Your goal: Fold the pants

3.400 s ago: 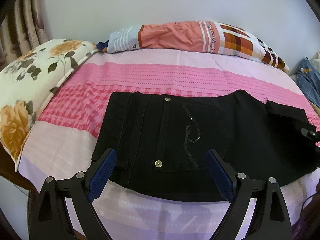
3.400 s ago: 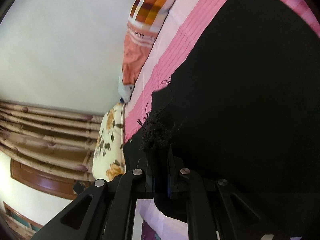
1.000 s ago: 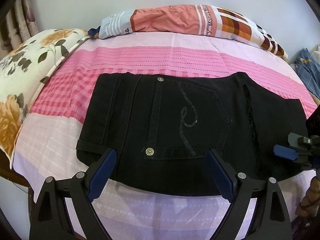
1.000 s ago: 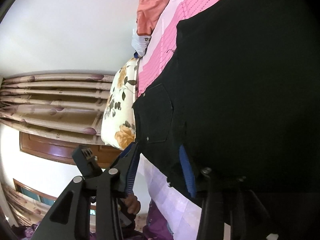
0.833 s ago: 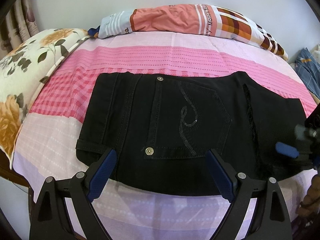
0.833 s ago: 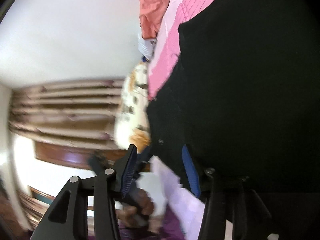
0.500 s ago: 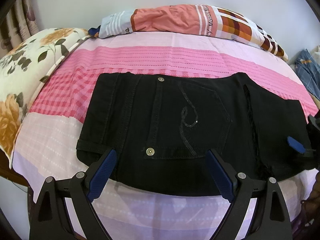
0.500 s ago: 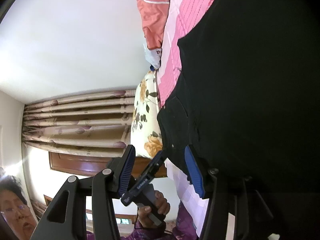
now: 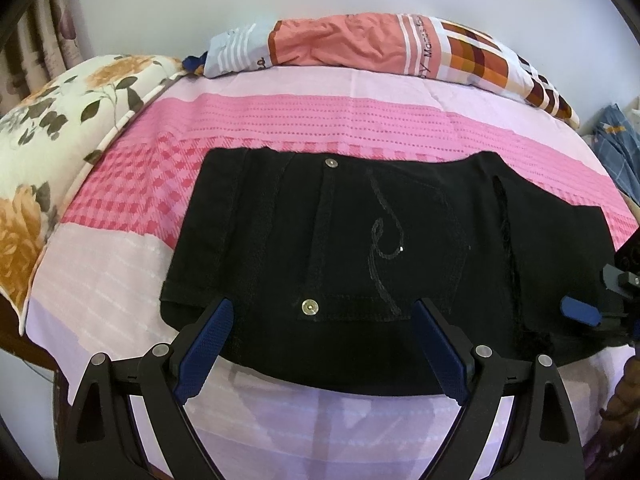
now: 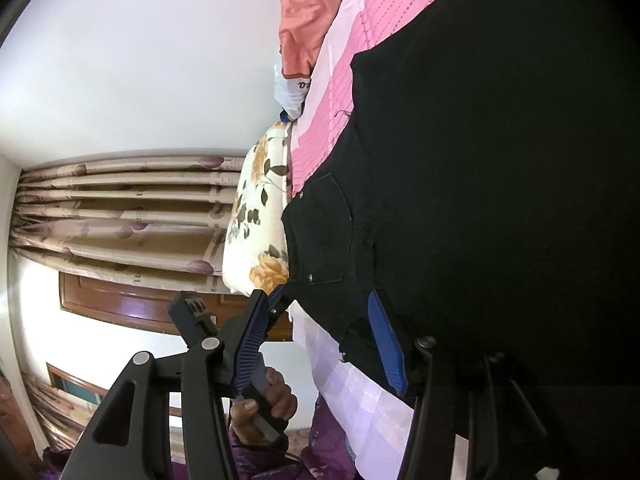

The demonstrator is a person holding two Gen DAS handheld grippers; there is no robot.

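Observation:
Black pants (image 9: 380,240) lie folded flat on the pink bed, back pocket with curled stitching facing up. They also fill the right wrist view (image 10: 500,180). My left gripper (image 9: 320,348) is open and empty, hovering over the pants' near edge. My right gripper (image 10: 320,344) is open, rolled on its side at the pants' right end, with one blue pad against the dark cloth. It shows at the right edge of the left wrist view (image 9: 588,312).
The pink and lilac bedsheet (image 9: 320,120) spreads under the pants. A floral pillow (image 9: 48,140) lies at the left, a striped orange pillow (image 9: 380,48) along the wall. Blue checked cloth (image 9: 616,144) sits at the far right. Curtains (image 10: 120,208) hang beyond the bed.
My right gripper was shut on the frayed pant end, laid it over the rest, then opened and let go. The pants now lie folded shorter. My left gripper stayed nearly still.

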